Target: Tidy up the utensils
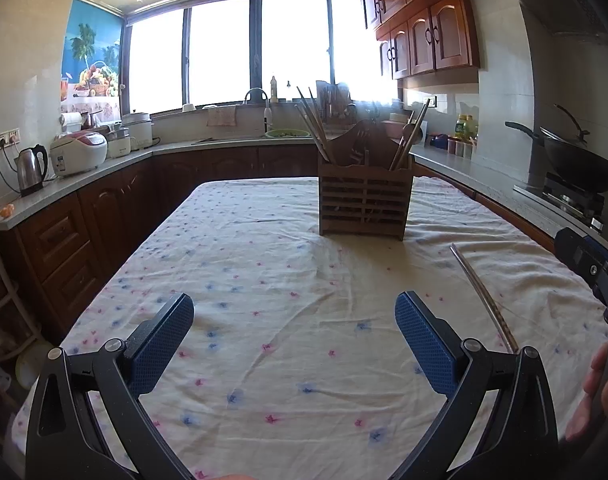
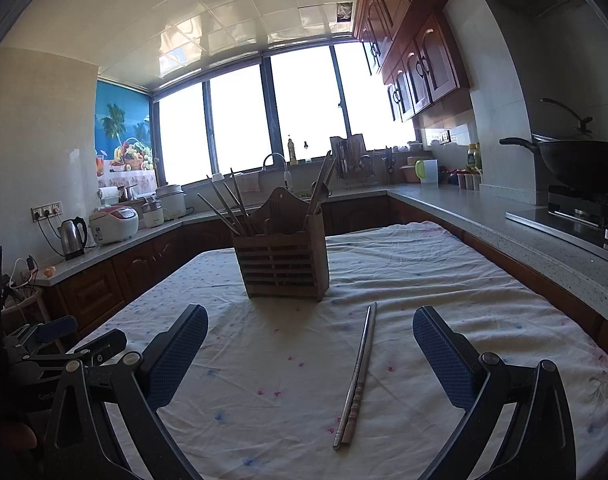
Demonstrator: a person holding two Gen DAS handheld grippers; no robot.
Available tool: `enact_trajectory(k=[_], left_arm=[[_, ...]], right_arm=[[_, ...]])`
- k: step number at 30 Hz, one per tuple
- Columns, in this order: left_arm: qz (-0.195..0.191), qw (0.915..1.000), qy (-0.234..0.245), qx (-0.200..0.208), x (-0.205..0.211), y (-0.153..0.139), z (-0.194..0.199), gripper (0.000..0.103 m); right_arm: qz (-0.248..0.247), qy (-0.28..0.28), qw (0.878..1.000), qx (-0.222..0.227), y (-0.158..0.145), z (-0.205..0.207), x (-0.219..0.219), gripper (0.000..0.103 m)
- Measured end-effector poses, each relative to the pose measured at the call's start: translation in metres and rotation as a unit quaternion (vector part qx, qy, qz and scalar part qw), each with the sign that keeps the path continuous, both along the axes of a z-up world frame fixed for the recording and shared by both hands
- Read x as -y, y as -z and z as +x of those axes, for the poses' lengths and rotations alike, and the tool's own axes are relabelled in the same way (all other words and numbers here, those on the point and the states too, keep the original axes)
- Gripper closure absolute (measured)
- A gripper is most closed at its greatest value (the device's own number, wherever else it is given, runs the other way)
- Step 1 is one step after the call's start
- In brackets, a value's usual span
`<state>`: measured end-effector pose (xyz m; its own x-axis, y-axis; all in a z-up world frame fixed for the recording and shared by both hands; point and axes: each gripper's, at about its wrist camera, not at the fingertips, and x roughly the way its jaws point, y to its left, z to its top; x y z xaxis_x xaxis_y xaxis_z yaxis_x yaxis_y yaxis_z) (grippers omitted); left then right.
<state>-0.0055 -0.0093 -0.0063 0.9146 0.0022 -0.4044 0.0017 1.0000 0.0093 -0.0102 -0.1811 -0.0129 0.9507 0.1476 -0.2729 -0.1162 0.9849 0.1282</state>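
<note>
Chopsticks [image 2: 357,376], a metal pair, lie flat on the flowery tablecloth [image 2: 443,280] side by side and touching, long axis running near-to-far: the patterned grip ends sit closest to the right camera and the thin tips point away toward the wooden utensil holder [image 2: 282,260], leaning a bit to the right as they go. Going left to right in the right wrist view: the left gripper [image 2: 60,344] pokes in at the far left edge, then the right gripper [image 2: 309,356] with its blue pads spread wide and nothing between them, hovering over the cloth so the chopsticks sit in the gap, nearer the right finger, not touched by either pad. The holder stands upright just past the tips, with wooden chopsticks [image 2: 224,208] fanning out of its left compartment and a few more utensils in the right one. From the left wrist view, the left gripper [image 1: 294,344] is also wide open and empty over bare cloth, the holder [image 1: 363,200] is ahead and a little right, and the same metal pair [image 1: 483,296] shows as a curved streak off to the right, next to the right gripper's body [image 1: 591,272] at the frame edge.
</note>
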Motion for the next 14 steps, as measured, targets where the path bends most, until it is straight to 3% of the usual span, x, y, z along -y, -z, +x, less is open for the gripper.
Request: enact_trajectory(k=[14], left_arm=[[-0.003,0.9999,0.001,-0.014,0.0000,-0.0005,0.0057,0.000]], right_arm=[[0.003,0.008,1.000,-0.022,-0.0003,0.0006,-0.0043,0.000]])
